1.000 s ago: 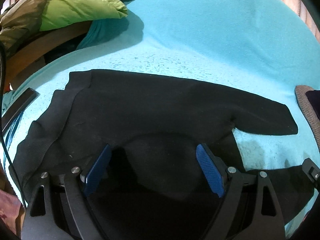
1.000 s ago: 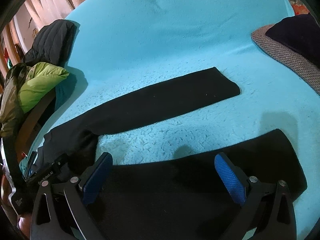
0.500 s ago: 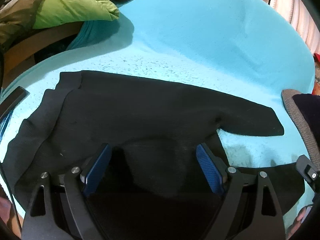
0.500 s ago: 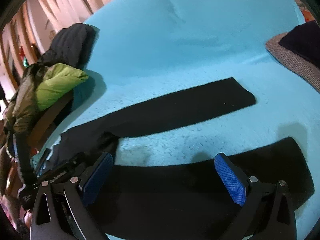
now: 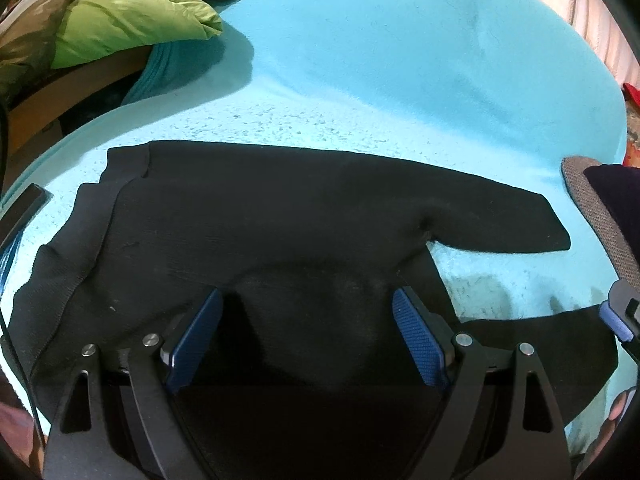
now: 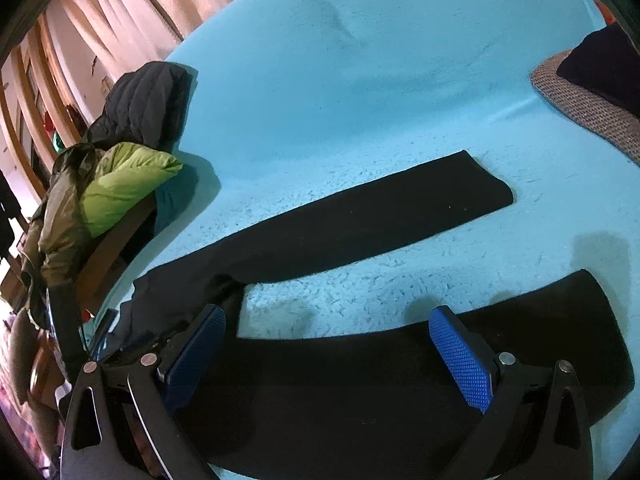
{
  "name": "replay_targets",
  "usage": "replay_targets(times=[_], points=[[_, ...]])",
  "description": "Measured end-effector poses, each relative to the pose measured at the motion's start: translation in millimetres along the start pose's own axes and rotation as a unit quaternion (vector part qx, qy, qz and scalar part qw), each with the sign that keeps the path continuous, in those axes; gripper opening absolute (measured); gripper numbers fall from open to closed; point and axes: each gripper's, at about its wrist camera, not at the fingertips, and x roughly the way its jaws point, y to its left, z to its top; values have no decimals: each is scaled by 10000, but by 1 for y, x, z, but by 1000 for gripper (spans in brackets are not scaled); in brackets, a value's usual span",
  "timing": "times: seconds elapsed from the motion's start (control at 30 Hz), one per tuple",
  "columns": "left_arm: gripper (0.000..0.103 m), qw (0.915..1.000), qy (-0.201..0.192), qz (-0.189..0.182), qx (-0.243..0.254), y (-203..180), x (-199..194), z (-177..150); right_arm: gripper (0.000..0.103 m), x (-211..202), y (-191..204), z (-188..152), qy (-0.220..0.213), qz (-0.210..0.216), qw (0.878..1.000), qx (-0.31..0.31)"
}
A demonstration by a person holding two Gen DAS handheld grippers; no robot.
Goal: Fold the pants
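Observation:
Black pants lie spread flat on a turquoise blanket, waistband to the left, legs running right and split apart. My left gripper hovers open above the seat area near the crotch, nothing between its blue pads. In the right wrist view the far leg stretches to the right and the near leg lies under my right gripper, which is open with empty jaws. The right gripper's tip shows at the left view's right edge.
A pile of jackets, one lime green and one dark quilted, sits on a chair at the blanket's left edge. A grey woven cushion with a dark cloth on it lies at the right. Curtains hang behind.
Both views have tilted slightly, showing more of the far blanket and curtains. The pants lie the same and both grippers stay open.

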Motion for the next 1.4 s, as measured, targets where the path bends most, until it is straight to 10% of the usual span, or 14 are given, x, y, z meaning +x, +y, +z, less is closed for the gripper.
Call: replay_targets(times=[0.27,0.43,0.63,0.8,1.3,1.4], points=[[87,9989,37,-454,-143,19,-8,17,102,9,12,-5,217,-148,9990,-360],[87,9982,-364,-433,-194,94,-21,67,102,12,7,-6,286,-71,9992,-253],[87,9971,-190,-12,731,185,8,113,102,18,0,-5,410,-18,9991,-106],[86,9913,66,-400,1249,203,47,122,102,24,-1,-6,515,-5,9986,-104],[46,9784,703,-1416,1335,195,90,122,102,36,-7,-8,728,-6,9973,54],[18,9793,694,-1348,1339,195,82,121,102,36,-9,-8,727,-11,9973,100]])
